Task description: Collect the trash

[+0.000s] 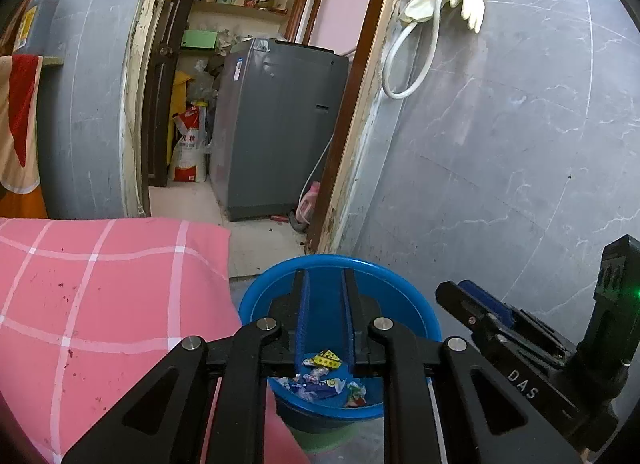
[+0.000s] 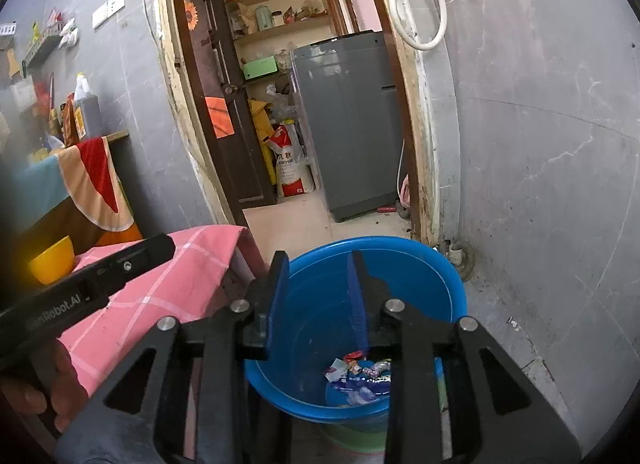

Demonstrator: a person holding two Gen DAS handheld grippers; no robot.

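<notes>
A blue plastic basin (image 1: 256,300) stands on the floor and holds several crumpled wrappers (image 1: 326,378). My left gripper (image 1: 324,278) hangs above the basin, open and empty. In the right wrist view the same basin (image 2: 452,292) lies below my right gripper (image 2: 318,260), which is open and empty, with the wrappers (image 2: 360,374) at the bottom. The right gripper also shows at the right of the left wrist view (image 1: 476,300). The left gripper's body crosses the left of the right wrist view (image 2: 100,280).
A pink checked cloth (image 1: 100,304) covers a table left of the basin. Grey tiled wall (image 1: 500,144) stands to the right. A doorway behind shows a grey washing machine (image 1: 276,124). A yellow bowl (image 2: 52,264) sits at the far left.
</notes>
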